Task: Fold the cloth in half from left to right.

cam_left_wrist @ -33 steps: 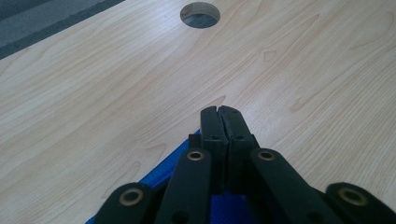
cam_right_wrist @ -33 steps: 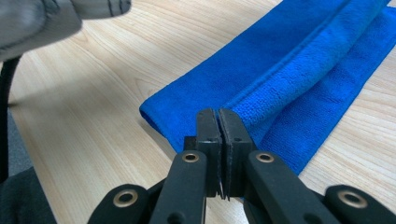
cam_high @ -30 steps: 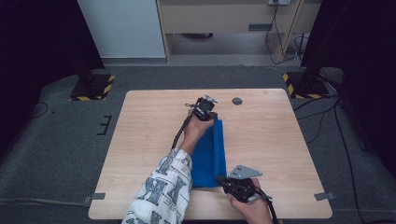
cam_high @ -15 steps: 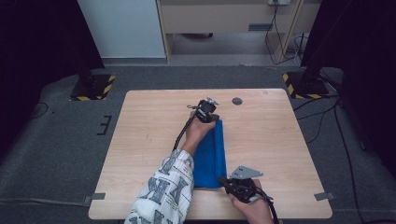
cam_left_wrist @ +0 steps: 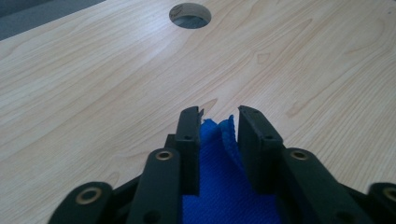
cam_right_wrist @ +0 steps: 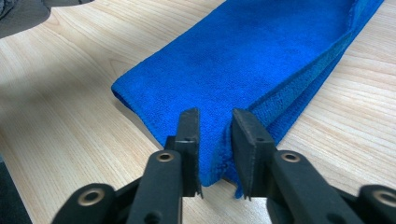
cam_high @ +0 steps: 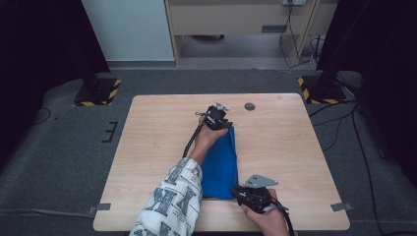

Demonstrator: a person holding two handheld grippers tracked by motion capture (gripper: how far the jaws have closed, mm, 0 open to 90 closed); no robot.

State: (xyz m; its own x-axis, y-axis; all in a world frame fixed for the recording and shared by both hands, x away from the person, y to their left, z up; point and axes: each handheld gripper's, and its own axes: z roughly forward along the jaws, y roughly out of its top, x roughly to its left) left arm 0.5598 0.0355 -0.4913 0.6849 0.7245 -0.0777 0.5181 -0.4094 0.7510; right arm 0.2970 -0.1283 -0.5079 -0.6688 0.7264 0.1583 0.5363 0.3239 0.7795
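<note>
A blue cloth (cam_high: 221, 162) lies folded into a long strip on the wooden table (cam_high: 157, 128), running from its middle toward the near edge. My left gripper (cam_high: 225, 125) sits at the cloth's far end. Its jaws have just been opening, and the cloth's corner (cam_left_wrist: 224, 186) stands loosely between them (cam_left_wrist: 219, 116). My right gripper (cam_high: 236, 190) is at the near right corner of the cloth (cam_right_wrist: 261, 46). Its jaws have also just been opening, and the folded edge lies in the gap between them (cam_right_wrist: 215, 115).
A round cable hole (cam_high: 250, 106) (cam_left_wrist: 189, 14) lies in the table beyond the left gripper. A patterned sleeve (cam_high: 172, 201) crosses the near left part of the cloth. Dark stands with striped feet (cam_high: 96, 93) flank the table's far corners.
</note>
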